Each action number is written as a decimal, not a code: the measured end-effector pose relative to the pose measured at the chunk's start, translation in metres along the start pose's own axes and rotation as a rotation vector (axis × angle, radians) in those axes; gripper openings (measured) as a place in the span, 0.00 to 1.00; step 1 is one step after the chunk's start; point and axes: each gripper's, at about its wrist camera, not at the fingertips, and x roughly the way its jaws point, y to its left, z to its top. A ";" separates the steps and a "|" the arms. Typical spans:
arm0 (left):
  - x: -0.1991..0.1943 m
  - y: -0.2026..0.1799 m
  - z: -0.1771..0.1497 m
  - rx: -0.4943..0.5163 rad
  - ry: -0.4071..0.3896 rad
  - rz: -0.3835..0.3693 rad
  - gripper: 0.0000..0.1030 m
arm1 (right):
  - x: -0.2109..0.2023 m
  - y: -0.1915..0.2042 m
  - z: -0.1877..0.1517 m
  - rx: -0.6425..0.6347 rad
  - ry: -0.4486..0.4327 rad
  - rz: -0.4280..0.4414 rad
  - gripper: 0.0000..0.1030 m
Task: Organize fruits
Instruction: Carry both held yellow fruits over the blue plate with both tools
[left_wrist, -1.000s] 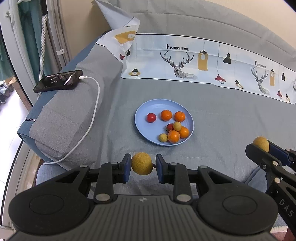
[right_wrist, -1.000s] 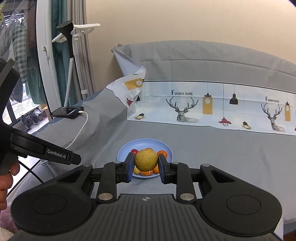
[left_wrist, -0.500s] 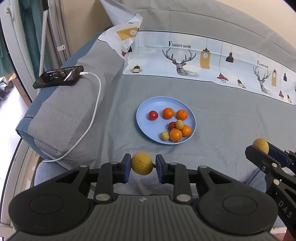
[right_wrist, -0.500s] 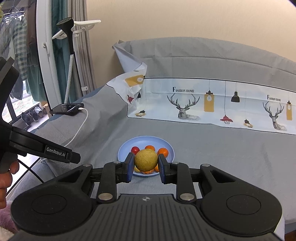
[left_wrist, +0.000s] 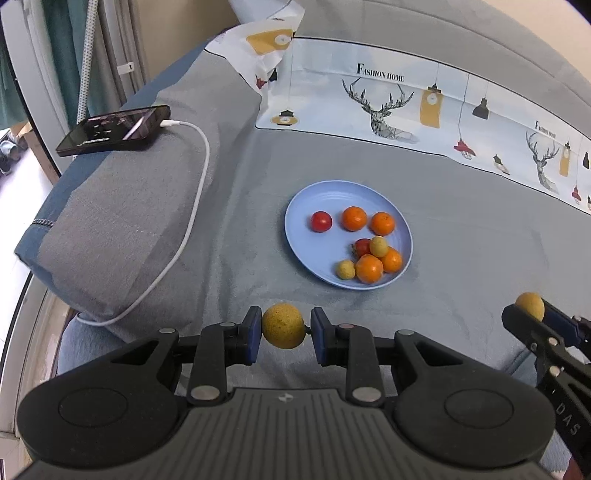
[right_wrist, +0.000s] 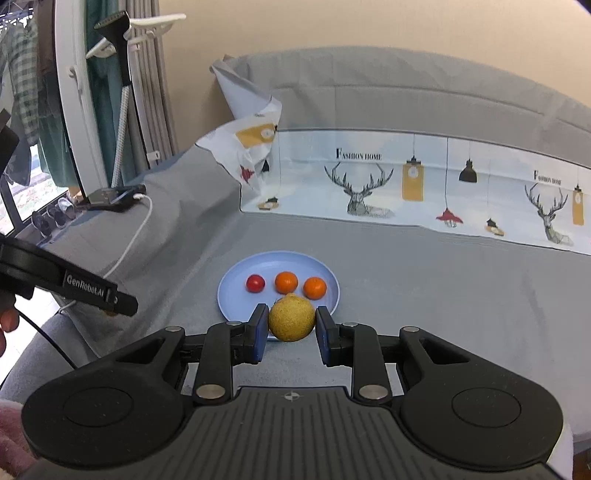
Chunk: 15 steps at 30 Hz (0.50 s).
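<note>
You're mid-carry — each tool, left (left_wrist: 283, 331) and right (right_wrist: 291, 326), is clamped on a yellow fruit (left_wrist: 283, 331) above the bed (left_wrist: 461, 240), short of the blue plate (left_wrist: 295, 206); next, I'd judge, bring both over its bare part and let go gently.

Bare grey bedsheet (left_wrist: 229, 236) lies open around the round light-blue plate (left_wrist: 295, 218); its left half is free, fruit crowds its right.
</note>
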 end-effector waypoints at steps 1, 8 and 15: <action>0.003 0.000 0.003 0.000 0.003 -0.002 0.31 | 0.004 0.000 0.001 -0.002 0.003 0.000 0.28; 0.029 -0.008 0.029 0.009 0.003 -0.009 0.31 | 0.040 -0.006 0.011 -0.002 0.020 -0.012 0.28; 0.061 -0.021 0.061 0.035 -0.006 -0.030 0.31 | 0.088 -0.016 0.024 0.004 0.052 -0.011 0.28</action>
